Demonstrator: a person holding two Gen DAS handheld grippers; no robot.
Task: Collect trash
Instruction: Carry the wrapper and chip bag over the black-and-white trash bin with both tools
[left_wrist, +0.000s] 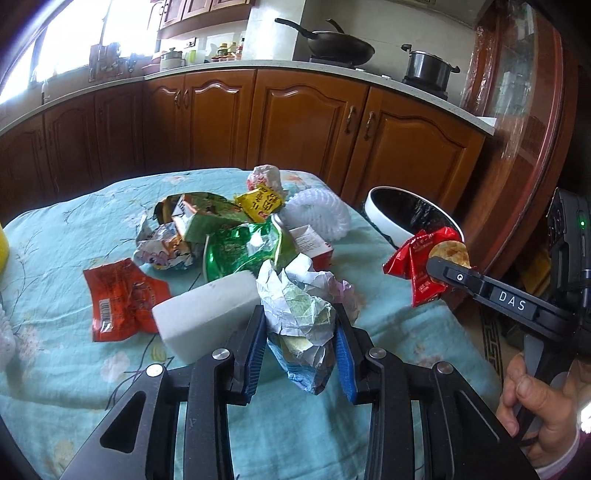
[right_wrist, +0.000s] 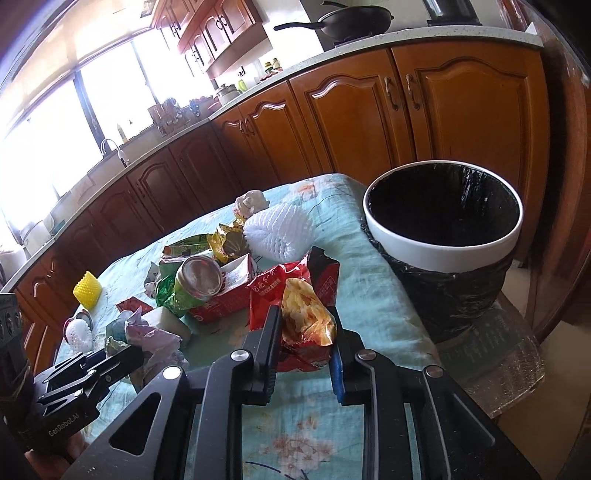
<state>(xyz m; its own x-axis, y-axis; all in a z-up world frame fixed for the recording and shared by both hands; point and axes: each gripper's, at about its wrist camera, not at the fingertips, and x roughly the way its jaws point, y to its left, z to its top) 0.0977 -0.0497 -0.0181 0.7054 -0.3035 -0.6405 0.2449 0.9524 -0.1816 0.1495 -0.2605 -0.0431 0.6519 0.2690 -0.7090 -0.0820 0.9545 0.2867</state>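
Note:
My left gripper (left_wrist: 300, 321) is shut on a crumpled white-and-blue wrapper (left_wrist: 303, 314) above the table; it also shows in the right wrist view (right_wrist: 110, 360). My right gripper (right_wrist: 304, 325) is shut on a red chip bag (right_wrist: 299, 306), held above the table left of the white trash bin (right_wrist: 443, 240) with its black liner. In the left wrist view the right gripper (left_wrist: 443, 271) holds the red chip bag (left_wrist: 417, 266) in front of the bin (left_wrist: 384, 218). A pile of wrappers (left_wrist: 229, 229) lies mid-table.
A white foam block (left_wrist: 207, 314), a red flat wrapper (left_wrist: 122, 299), a white foam net (right_wrist: 277, 232), a green can (right_wrist: 195, 284), a red carton (right_wrist: 229, 291) and a yellow net (right_wrist: 87, 289) lie on the floral tablecloth (right_wrist: 295, 424). Wooden cabinets (right_wrist: 369, 110) stand behind.

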